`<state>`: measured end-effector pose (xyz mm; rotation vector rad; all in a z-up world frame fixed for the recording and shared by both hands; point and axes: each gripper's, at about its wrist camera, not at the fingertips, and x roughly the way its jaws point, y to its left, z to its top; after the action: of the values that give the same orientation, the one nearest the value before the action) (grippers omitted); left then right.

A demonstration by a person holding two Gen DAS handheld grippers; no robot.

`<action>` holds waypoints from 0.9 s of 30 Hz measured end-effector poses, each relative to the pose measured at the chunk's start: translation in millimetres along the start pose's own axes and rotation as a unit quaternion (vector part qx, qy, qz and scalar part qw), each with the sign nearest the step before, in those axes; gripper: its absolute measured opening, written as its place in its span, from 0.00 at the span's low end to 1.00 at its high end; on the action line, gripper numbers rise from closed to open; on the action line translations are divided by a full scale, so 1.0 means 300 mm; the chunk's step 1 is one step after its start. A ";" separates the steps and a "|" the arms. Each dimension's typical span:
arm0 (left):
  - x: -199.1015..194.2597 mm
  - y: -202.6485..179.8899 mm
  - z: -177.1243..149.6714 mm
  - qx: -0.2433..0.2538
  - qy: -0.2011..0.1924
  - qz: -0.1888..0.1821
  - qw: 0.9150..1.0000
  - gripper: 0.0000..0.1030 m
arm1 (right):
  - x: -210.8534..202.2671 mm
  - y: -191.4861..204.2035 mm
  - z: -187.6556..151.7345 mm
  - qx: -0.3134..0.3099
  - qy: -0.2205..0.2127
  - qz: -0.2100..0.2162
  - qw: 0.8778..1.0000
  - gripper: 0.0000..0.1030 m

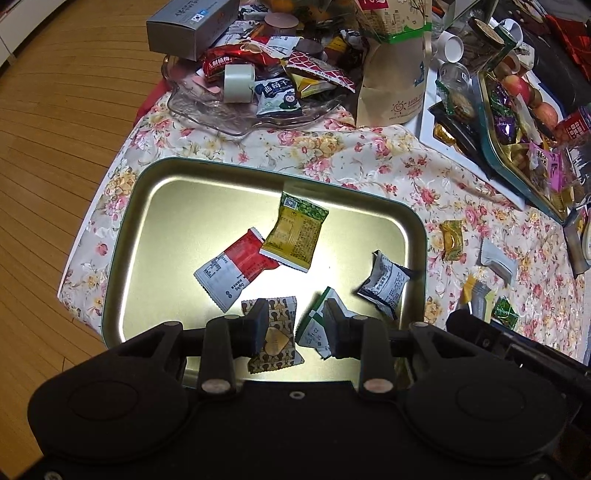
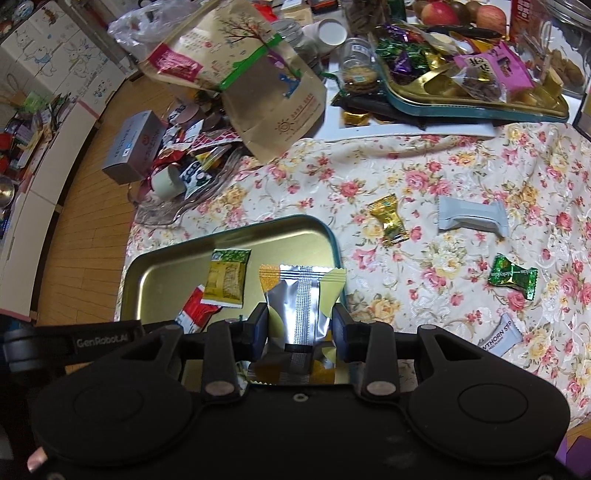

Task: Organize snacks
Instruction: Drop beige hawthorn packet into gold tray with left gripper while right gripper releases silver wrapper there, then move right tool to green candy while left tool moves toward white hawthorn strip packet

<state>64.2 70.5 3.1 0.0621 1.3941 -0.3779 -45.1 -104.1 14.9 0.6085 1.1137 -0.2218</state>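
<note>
floor: wooden floor (image 1: 55, 155) at the far left, beside the counter.
counter: covered by a floral tablecloth (image 1: 369, 155).
glass dish: clear glass dish (image 1: 207, 110) at the far left edge of the counter, heaped with snack packets, a grey box (image 1: 188, 26) leaning on the heap.
tin tray: gold tin tray (image 1: 159, 206) with a green rim, on the near left of the cloth.
tray contents: red-and-white packet (image 1: 236, 269) touching a yellow-and-green packet (image 1: 295, 232); a brown patterned packet (image 1: 273, 332) and a green-and-white packet (image 1: 317, 328) near the front; a dark grey packet (image 1: 384, 284) against the right wall.
left tongs: left tongs (image 1: 295, 325) point steeply down over the front of the tray, jaws partly apart, nothing between them.
right tongs: right tongs (image 2: 300, 325) clamp a silver-and-yellow sachet (image 2: 299, 295), held above the tray's right rim.
paper bag: brown paper bag (image 1: 391, 85) stands behind the tray.
loose snacks: on the cloth right of the tray, a gold candy (image 2: 388, 219), a pale grey bar (image 2: 471, 218), a green candy (image 2: 513, 275) and a white hawthorn strip packet (image 2: 498, 338).
far right: a second green-rimmed tray (image 2: 480, 107) full of sweets, apples (image 2: 439, 13) behind it.
</note>
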 end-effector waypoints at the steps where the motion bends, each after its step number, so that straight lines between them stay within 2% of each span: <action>1: 0.001 0.001 0.001 -0.001 0.002 -0.002 1.000 0.39 | -0.002 0.007 -0.003 -0.006 0.001 0.003 1.000 0.37; 10: 0.002 0.000 -0.004 -0.005 0.004 -0.006 1.000 0.39 | 0.008 0.065 -0.039 -0.056 0.021 0.023 0.998 0.38; 19: 0.010 -0.006 -0.006 -0.003 0.012 -0.010 1.000 0.39 | 0.006 0.106 -0.062 -0.100 0.011 0.006 0.995 0.44; 27: 0.016 -0.018 -0.010 0.006 0.015 -0.012 1.000 0.39 | 0.012 0.071 -0.053 -0.073 0.010 -0.015 0.997 0.48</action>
<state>60.3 65.1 -1.1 0.0603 1.4242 -0.4062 -45.8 -77.3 14.4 0.4652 1.1484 -0.1579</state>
